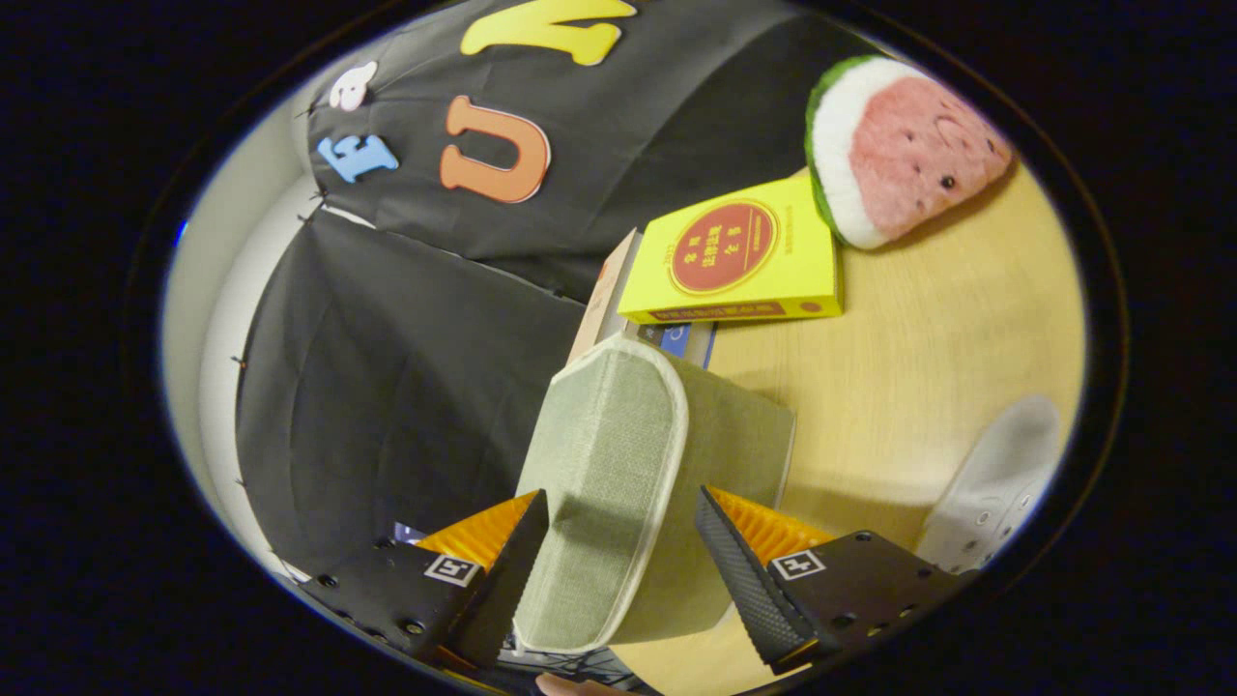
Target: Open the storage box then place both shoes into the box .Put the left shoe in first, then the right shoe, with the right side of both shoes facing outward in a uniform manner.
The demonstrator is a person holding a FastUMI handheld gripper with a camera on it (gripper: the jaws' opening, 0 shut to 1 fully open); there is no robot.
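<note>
The gripper (pixel 620 551) has its fingers (pixel 507 570) spread wide, one on each side of a pale green woven-fabric storage box with cream piping (pixel 628 483). The box stands on the light wooden desk (pixel 928 367), with its lid face (pixel 604 464) lying between the fingers and reaching beyond their tips. One finger lies right against the lid's edge, though whether it presses on it cannot be told; the other stands clear of the box's side, with a gap of green fabric showing between them. So the box is straddled, not clamped.

Beyond the storage box, just behind its far end, lies a stack of books, topped by a yellow book with a round red emblem (pixel 739 256). Further beyond the box, past the yellow book, a plush watermelon slice with pink flesh, white band and green rind (pixel 899 145) rests on the desk. To the side of the box, near the free finger, part of a white perforated shoe (pixel 995 488) lies on the desk, apart from the box.

A fingertip of a person's hand (pixel 570 686) shows below the box, between the finger bases.
</note>
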